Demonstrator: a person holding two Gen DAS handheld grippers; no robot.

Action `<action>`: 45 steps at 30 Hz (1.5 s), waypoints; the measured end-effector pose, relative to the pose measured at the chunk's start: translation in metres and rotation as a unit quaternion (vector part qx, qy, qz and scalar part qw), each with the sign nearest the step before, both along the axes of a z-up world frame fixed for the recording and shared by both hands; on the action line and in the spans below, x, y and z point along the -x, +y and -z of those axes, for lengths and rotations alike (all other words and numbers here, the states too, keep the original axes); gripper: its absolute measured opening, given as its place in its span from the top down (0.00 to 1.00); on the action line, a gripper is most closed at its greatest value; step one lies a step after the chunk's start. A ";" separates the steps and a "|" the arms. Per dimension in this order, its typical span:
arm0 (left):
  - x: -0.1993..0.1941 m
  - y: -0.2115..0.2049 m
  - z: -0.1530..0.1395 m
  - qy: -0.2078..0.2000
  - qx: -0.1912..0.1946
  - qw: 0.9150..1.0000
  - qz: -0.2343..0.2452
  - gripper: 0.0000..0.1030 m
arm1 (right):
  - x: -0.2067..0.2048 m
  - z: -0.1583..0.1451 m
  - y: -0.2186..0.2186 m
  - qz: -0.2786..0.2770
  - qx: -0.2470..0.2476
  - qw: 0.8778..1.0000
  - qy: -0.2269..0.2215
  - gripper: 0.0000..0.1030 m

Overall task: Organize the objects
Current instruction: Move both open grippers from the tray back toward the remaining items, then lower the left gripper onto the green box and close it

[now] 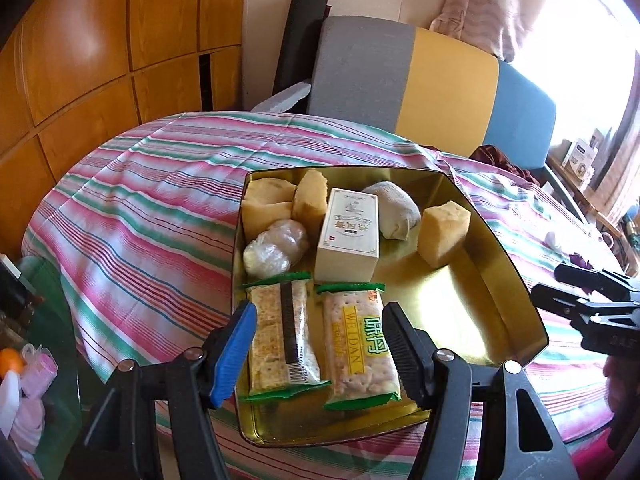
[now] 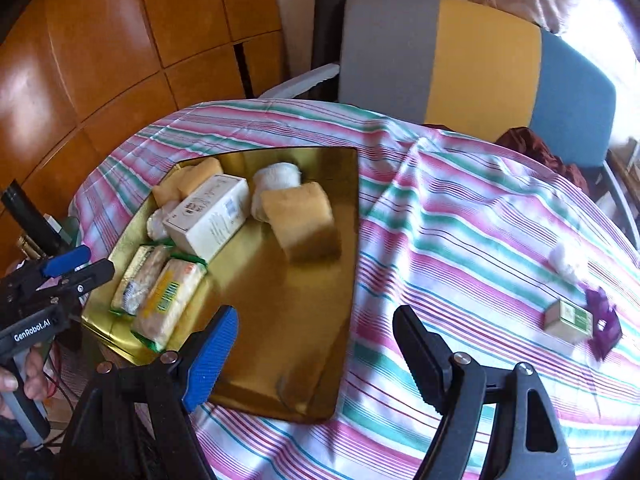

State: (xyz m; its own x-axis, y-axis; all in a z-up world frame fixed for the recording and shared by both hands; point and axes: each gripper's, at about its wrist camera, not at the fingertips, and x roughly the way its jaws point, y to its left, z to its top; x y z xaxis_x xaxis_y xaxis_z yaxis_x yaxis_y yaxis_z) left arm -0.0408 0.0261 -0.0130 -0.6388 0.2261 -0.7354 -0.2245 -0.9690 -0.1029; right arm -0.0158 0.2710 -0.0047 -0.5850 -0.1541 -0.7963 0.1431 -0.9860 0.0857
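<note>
Shiny gold metal tray (image 1: 500, 280), well stocked.
I see two green-edged cracker packets (image 1: 320, 340) side by side at its near end, a white upright carton (image 1: 348, 236), yellow sponge cubes (image 1: 442, 236); a small green-labelled box (image 2: 568, 318) lies apart on the striped cloth.

Gold tray (image 1: 480, 280) on pink, green and white striped tablecloth (image 1: 160, 208).

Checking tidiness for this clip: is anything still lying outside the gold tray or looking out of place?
Yes. A small green-and-cream box, a purple wrapper touching it and a white wad lie loose on the striped tablecloth, well right of the gold tray holding the other snacks.
</note>
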 end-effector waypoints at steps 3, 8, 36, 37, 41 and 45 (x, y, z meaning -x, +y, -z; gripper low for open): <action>-0.003 0.005 0.000 0.001 0.005 1.000 0.007 0.36 | -0.006 -0.003 0.014 0.013 -0.004 1.000 0.004 0.21; -0.007 0.017 0.000 0.003 0.015 1.000 0.021 0.36 | -0.014 -0.005 0.037 0.035 -0.009 0.999 0.010 0.21; -0.019 0.144 -0.015 0.052 0.079 0.984 0.151 0.28 | -0.058 0.027 0.267 0.394 0.014 0.919 -0.027 0.21; -0.020 0.151 -0.015 0.055 0.081 0.983 0.156 0.28 | -0.060 0.026 0.269 0.396 0.019 0.918 -0.026 0.21; -0.022 0.171 -0.016 0.059 0.085 0.979 0.175 0.28 | -0.064 0.025 0.272 0.404 0.025 0.914 -0.027 0.21; -0.022 0.189 -0.017 0.063 0.092 0.975 0.190 0.28 | -0.065 0.027 0.277 0.411 0.035 0.910 -0.033 0.21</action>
